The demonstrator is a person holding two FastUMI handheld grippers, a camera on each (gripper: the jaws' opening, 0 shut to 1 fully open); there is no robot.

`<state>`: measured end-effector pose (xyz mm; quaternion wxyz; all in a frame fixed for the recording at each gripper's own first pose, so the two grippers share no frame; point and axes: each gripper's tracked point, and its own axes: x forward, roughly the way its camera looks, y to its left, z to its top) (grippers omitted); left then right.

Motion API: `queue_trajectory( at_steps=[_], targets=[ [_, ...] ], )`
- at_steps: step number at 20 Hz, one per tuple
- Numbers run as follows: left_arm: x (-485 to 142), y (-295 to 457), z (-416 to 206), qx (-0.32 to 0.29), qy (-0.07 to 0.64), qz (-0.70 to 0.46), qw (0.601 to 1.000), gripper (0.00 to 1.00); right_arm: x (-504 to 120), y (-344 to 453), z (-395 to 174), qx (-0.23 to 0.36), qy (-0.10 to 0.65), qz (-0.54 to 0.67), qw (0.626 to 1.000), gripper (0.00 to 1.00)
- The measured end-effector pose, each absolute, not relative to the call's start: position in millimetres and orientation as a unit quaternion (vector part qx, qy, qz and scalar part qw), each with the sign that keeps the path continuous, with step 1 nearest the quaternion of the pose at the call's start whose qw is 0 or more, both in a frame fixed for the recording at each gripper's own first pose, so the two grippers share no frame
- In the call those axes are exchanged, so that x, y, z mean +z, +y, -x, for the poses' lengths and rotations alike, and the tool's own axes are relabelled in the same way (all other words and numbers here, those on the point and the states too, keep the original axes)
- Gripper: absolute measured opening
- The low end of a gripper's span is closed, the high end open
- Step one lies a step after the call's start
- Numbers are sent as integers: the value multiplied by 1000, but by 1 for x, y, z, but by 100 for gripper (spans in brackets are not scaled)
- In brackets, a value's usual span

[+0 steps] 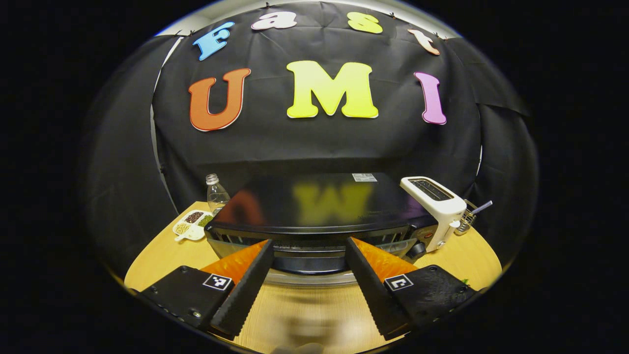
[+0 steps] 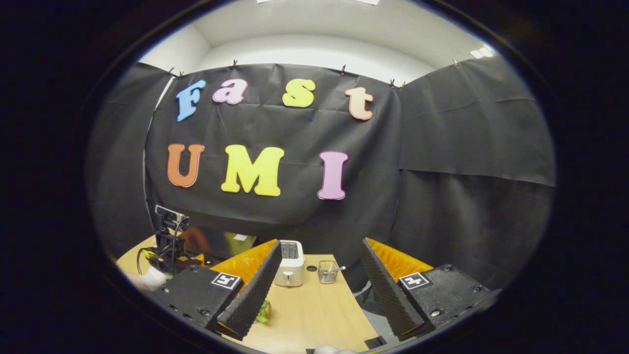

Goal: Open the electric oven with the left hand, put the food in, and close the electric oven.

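here left tongs (image 1: 308,246) gape before oven (image 1: 314,216).

On my light wooden table (image 1: 457,255) I see a white two-slot toaster (image 1: 435,201), a small wire basket (image 1: 467,220) beside it, a clear plastic bottle (image 1: 216,192), and a white divided dish of beans (image 1: 191,223).

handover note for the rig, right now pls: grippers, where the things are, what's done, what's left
Left gripper: open, empty, facing the electric oven, fingers either side of its front handle, not clamped.
Right gripper: open, empty, held above the table.
Food: on the table beside the right gripper's finger, mostly hidden.
Toaster stands at the oven's side.
Done: approach only; door looks shut.
Left: open the door, load food, close.
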<state>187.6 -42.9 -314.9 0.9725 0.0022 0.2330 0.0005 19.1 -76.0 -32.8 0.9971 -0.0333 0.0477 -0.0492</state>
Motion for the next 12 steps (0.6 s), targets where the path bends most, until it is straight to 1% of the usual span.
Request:
queue_trajectory(
  at_steps=[9, 12],
  targets=[
    [-329, -43, -145, 0, 251, -4, 968, 97, -42, -67, -7, -40, 53, 39, 997, 100],
    [-344, -44, -129, -4, 266, -12, 964, 97, -47, -63, -4, -37, 55, 39, 997, 100]
  ],
)
